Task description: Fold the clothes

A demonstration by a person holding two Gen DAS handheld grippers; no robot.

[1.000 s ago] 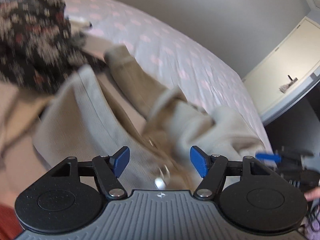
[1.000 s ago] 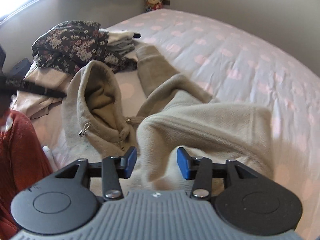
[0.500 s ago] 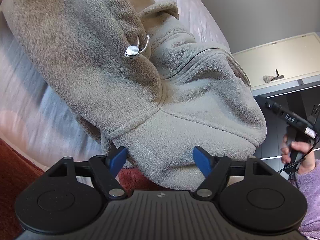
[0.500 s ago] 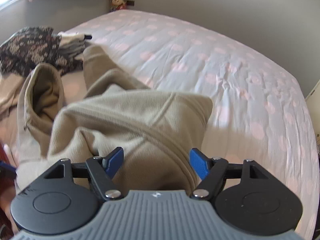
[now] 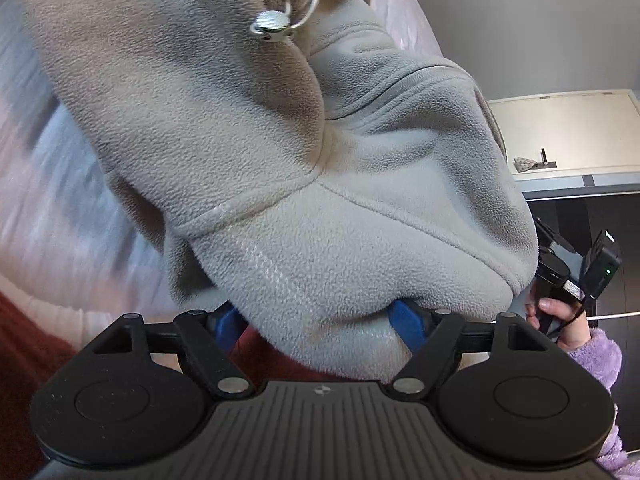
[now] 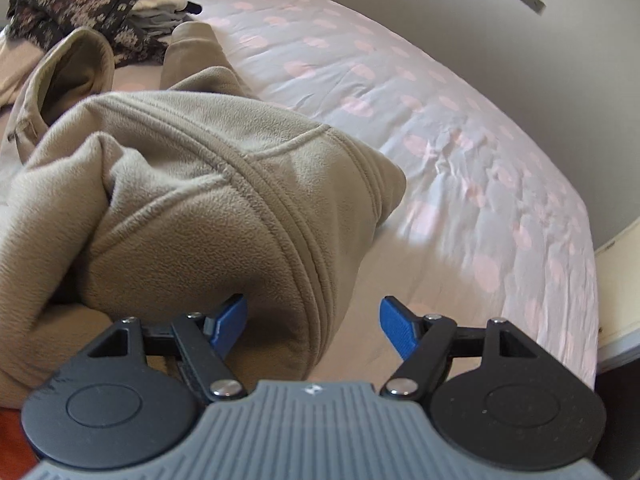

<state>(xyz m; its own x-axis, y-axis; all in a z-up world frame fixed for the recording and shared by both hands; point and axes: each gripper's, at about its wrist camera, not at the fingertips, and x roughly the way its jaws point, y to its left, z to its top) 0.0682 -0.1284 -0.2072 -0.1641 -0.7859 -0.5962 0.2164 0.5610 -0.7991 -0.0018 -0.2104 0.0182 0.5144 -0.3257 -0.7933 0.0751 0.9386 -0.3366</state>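
Note:
A beige-grey fleece hoodie [image 5: 304, 184] fills the left wrist view, crumpled, with a silver zipper pull [image 5: 276, 24] near the top. My left gripper [image 5: 320, 320] is open, its blue pads wide apart, and the hoodie's hem bulges into the gap between them. In the right wrist view the same hoodie [image 6: 192, 200] lies bunched on the bed, hood [image 6: 68, 68] at the far left. My right gripper [image 6: 312, 324] is open, with a fold of the hoodie's edge lying between the pads, against the left one.
The bed [image 6: 460, 128] has a pale sheet with pink dots, stretching right. A dark floral garment [image 6: 76, 4] and other clothes lie at its far left. The other gripper and a hand in a purple sleeve [image 5: 580, 344] show at the right. A white cabinet [image 5: 560, 132] stands beyond.
Both grippers have moved closer to the hoodie, so it fills more of each view. Both jaws stay wide open. The hoodie's hem now covers the left pads.

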